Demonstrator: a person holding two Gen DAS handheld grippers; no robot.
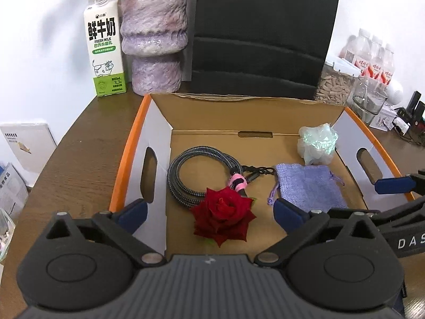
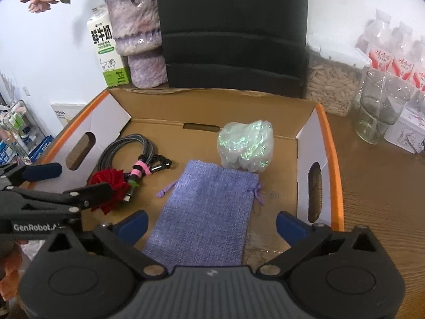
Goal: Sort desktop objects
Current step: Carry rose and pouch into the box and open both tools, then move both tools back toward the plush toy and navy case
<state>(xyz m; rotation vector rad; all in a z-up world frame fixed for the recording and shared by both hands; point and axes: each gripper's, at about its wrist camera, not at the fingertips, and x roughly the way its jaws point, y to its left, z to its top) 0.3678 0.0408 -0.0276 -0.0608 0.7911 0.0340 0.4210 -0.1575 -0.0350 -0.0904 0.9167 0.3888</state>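
An open cardboard tray with orange-edged white side walls [image 1: 159, 143] is being carried by the brown wooden surface [image 1: 87, 143]. Four things are lying on its floor. A coiled grey braided cable bound with a pink tie [image 1: 191, 175] is resting at the left, and a red fabric rose [image 1: 221, 216] is lying on the near edge of that coil. A lilac woven drawstring pouch [image 2: 209, 212] is lying flat to the right of the rose, apart from it. An iridescent crumpled cellophane bundle [image 2: 245, 146] is sitting just behind the pouch, near the tray's far right corner.

The left gripper [image 1: 209, 212] is being held above the rose with its jaws spread wide; nothing is being gripped. The right gripper [image 2: 211, 222] is being held above the near end of the pouch, its jaws likewise spread fully and holding nothing.

Behind the tray, a white and green milk carton [image 1: 105, 45], a mottled purple ceramic vase [image 1: 154, 34] and a black chair back [image 1: 263, 29] are standing. A clear glass vessel [image 2: 379, 106] is standing on the surface to the right.
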